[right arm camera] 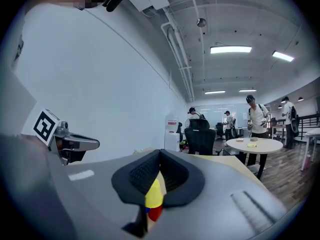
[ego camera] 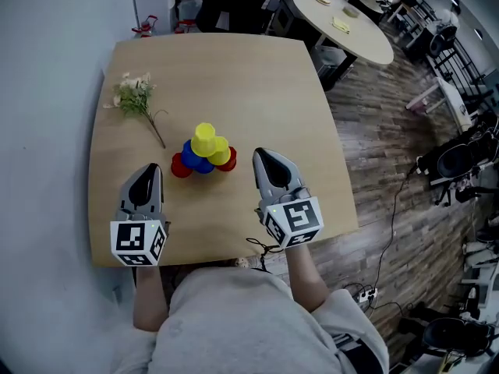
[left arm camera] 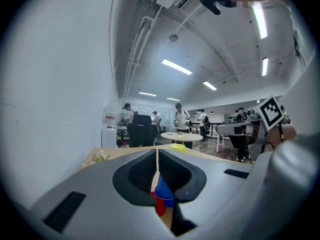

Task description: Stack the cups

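Observation:
A small pyramid of cups stands in the middle of the wooden table: red cups at the bottom, a blue cup between them, and yellow cups on top. My left gripper hovers just left of the pile, shut and empty. My right gripper sits just right of it, also shut with nothing held. In the left gripper view a blue cup and a red cup show below the closed jaws. The right gripper view shows a yellow cup over a red one.
A dried flower sprig lies at the table's far left. The table's near edge is just under both grippers. A round white table, chairs and floor cables lie to the right and behind. People stand far off.

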A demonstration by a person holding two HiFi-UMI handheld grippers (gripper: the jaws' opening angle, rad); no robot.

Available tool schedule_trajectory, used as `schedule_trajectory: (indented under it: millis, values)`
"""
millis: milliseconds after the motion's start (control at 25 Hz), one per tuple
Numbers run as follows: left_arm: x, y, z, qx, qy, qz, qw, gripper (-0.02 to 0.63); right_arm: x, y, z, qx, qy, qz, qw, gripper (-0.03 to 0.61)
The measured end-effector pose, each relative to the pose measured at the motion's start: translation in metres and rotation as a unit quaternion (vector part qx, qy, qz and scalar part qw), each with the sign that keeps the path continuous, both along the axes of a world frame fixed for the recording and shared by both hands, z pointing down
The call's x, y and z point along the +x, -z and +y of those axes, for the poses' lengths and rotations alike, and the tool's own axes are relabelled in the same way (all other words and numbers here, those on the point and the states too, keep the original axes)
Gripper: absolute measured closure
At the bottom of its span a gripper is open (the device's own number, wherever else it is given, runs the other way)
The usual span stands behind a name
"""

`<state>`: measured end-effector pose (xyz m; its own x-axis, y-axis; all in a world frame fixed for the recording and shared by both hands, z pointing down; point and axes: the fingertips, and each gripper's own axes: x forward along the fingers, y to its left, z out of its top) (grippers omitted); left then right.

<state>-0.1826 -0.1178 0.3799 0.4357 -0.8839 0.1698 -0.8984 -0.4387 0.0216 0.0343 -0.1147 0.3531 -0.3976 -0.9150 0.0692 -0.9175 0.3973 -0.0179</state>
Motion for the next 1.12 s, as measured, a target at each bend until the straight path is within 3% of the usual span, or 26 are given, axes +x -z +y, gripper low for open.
schedule_trajectory:
  millis: [1120]
  values:
    - [0.033,0.023,0.038,0.034,-0.009,0.012,0.9993,0.593,0.025,0.000,0.043,0.018,-0.015,0.001,1.000,0.566]
